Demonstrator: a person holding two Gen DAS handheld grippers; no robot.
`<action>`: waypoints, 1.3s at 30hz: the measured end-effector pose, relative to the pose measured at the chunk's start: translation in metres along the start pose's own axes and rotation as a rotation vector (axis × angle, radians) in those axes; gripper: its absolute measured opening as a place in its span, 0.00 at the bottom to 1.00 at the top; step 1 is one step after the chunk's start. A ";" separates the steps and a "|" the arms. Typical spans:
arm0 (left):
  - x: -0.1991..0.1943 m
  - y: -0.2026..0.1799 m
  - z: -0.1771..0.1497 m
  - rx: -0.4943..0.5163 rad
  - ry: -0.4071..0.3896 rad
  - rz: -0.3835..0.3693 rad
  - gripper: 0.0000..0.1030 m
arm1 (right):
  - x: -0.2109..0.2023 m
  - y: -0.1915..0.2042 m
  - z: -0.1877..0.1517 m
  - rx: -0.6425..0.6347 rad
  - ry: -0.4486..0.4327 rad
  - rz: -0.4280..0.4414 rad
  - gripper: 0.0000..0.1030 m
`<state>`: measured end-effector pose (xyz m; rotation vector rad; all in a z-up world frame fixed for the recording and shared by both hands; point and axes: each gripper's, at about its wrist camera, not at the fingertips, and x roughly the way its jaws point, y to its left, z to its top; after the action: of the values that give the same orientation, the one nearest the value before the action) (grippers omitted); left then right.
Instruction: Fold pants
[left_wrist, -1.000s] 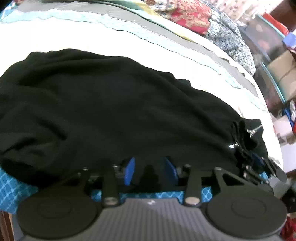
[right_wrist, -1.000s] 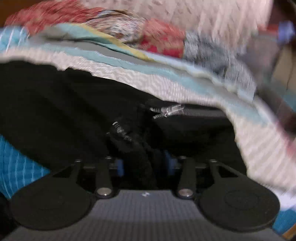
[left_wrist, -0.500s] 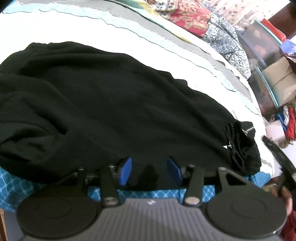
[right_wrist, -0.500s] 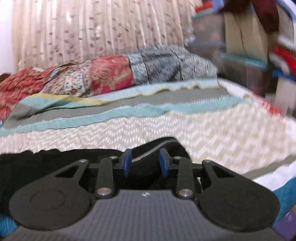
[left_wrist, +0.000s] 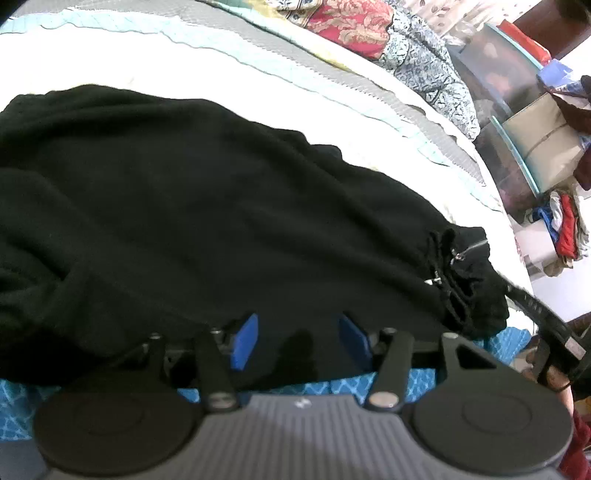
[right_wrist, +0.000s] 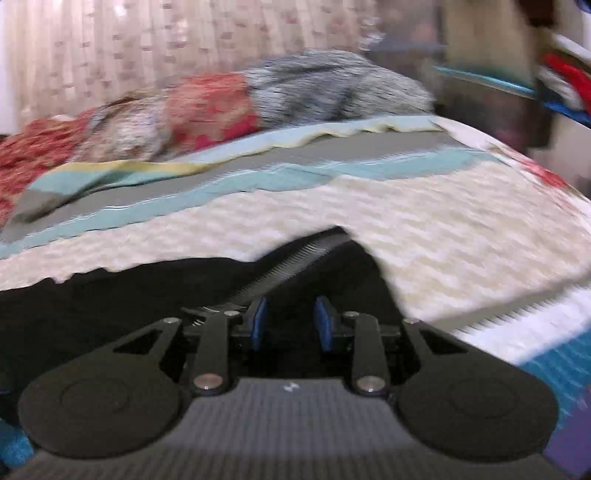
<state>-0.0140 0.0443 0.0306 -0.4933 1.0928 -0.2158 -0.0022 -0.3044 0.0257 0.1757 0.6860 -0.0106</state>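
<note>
Black cloth released on one side, pinched on the other

Black, soft knit pants (left_wrist: 207, 221) lie spread across the cream quilted bedspread (left_wrist: 110, 55), their near edge hanging over its front border. A second ago the left gripper (left_wrist: 299, 341) stood narrower on that near edge; now its blue pads (left_wrist: 245, 341) are parting to a middling gap, with a hump of cloth between them but not pressed — a release, I judge, so this fold edge looks set down. The right gripper (right_wrist: 291, 325) has swung from the bunched drawstring to the zipper end (right_wrist: 295, 266), at the pants' right-hand end. Its jaws are closing, narrow now, dark cloth between the pads — whether they already pinch it I cannot tell.
</note>
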 end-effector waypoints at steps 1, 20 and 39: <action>0.001 0.002 0.000 -0.008 0.003 0.002 0.49 | 0.005 -0.011 -0.006 0.031 0.052 -0.027 0.29; 0.004 0.028 0.002 -0.064 -0.013 0.066 0.48 | 0.029 -0.010 -0.034 0.068 0.105 0.018 0.37; -0.041 0.025 -0.001 -0.054 -0.133 -0.054 0.52 | -0.031 -0.019 -0.021 0.147 0.001 -0.003 0.38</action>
<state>-0.0349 0.0826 0.0506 -0.5782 0.9584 -0.1988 -0.0406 -0.3215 0.0262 0.3156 0.6872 -0.0642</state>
